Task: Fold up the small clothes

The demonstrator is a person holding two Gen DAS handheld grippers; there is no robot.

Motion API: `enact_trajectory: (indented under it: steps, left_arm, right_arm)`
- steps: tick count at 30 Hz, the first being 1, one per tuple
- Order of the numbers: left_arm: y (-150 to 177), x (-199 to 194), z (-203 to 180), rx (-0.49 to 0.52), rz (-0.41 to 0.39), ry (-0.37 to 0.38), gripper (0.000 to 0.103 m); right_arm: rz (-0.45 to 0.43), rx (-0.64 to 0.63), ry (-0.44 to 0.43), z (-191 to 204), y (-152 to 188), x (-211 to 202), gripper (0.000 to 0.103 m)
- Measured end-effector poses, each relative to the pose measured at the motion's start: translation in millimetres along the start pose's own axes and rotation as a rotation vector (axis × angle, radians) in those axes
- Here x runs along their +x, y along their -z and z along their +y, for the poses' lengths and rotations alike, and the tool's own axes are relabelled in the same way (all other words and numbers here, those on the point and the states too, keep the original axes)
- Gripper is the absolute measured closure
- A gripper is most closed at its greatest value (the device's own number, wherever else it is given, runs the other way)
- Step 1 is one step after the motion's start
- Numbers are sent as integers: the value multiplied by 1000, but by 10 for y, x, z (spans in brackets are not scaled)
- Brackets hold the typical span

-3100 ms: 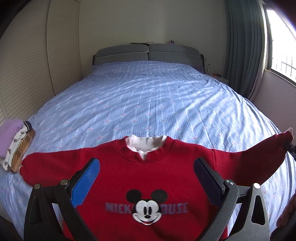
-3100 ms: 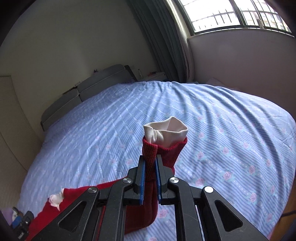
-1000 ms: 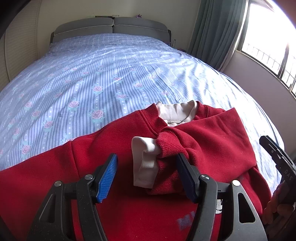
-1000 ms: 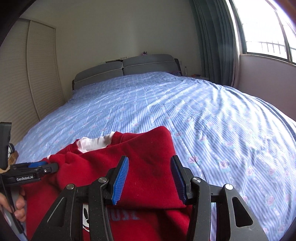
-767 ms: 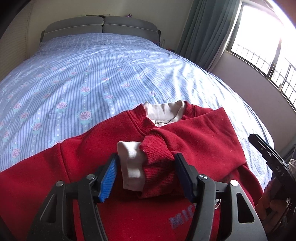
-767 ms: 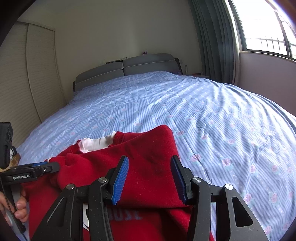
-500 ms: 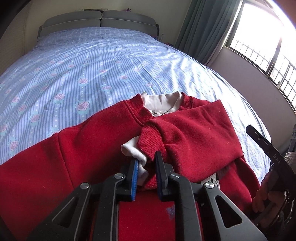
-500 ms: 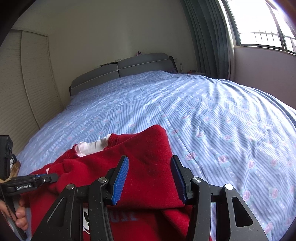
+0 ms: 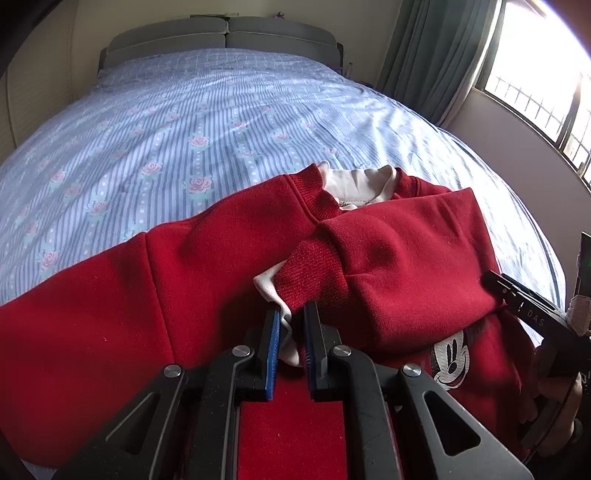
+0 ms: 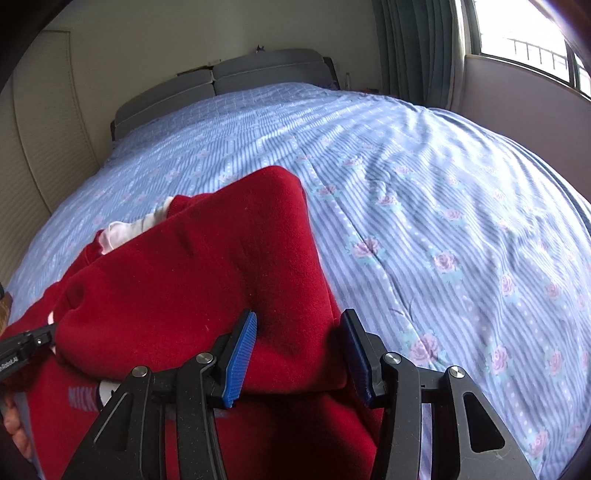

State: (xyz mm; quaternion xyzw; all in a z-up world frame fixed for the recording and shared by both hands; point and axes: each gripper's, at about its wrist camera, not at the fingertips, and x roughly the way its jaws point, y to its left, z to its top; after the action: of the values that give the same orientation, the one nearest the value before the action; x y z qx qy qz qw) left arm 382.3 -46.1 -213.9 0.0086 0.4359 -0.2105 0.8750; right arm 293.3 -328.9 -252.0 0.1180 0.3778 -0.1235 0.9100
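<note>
A red Mickey Mouse sweatshirt (image 9: 192, 280) lies front up on the bed, its white collar (image 9: 354, 184) toward the headboard. Its right sleeve (image 9: 402, 254) is folded across the chest. My left gripper (image 9: 290, 325) is shut on that sleeve's white cuff (image 9: 271, 288). The other sleeve stretches flat to the left. In the right wrist view my right gripper (image 10: 297, 354) is open, its jaws either side of the folded sleeve (image 10: 207, 280) near the shoulder fold, holding nothing. The Mickey print (image 9: 448, 360) peeks out under the sleeve.
The bed's blue striped rose sheet (image 10: 443, 206) spreads wide beyond and right of the sweatshirt. A grey headboard (image 9: 221, 33) is at the far end. Curtains and a window (image 9: 532, 99) stand on the right. A louvred wardrobe (image 10: 40, 122) is on the left.
My left gripper closed on the white cuff of the folded sleeve and has shifted it slightly. My right gripper stayed open and moved closer over the sleeve's shoulder fold.
</note>
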Motion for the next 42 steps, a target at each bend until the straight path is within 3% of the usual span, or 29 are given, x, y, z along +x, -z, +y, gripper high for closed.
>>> enact_trajectory:
  steps: [2, 5, 7, 9, 15, 21, 24, 28, 32, 33, 35, 38, 42]
  left_arm:
    - [-26, -60, -73, 19, -10, -17, 89]
    - [-53, -227, -186, 29, -44, -32, 75]
    - [-76, -358, -288, 36, -85, -30, 60]
    - [-108, -439, -422, 54, -123, -18, 55]
    - [-118, -205, -705, 94, -91, 52, 55]
    - [20, 106, -552, 43, -21, -24, 51]
    - [92, 204, -448, 4, -11, -24, 49]
    - [83, 104, -477, -10, -27, -23, 48]
    - [60, -235, -450, 3, -70, -51, 42]
    - [73, -340, -410, 5, -80, -71, 38]
    - [130, -561, -240, -19, -96, -109, 37]
    - [288, -879, 162, -106, -110, -175, 37]
    - [631, -1281, 861, -285, -140, -253, 38]
  right_arm:
    - [6, -6, 15, -2, 9, 18, 55]
    - [-3, -30, 39, 33, 19, 4, 55]
    - [-46, -15, 33, 15, -3, -95, 55]
    - [-94, 4, 26, -21, -24, -199, 53]
    - [-87, 9, 1, -32, -31, -208, 53]
    - [-26, -25, 6, 36, -1, -77, 53]
    - [0, -23, 7, 31, 12, -14, 52]
    - [-14, -32, 19, 51, 9, -44, 51]
    - [-111, 7, -8, 43, -49, -318, 46]
    - [-143, 12, -12, 60, -63, -412, 42]
    - [-212, 9, -17, 129, -61, -607, 24]
    - [-287, -14, -22, 316, -33, -865, 21]
    - [-289, -46, -69, 675, 17, -1085, 21]
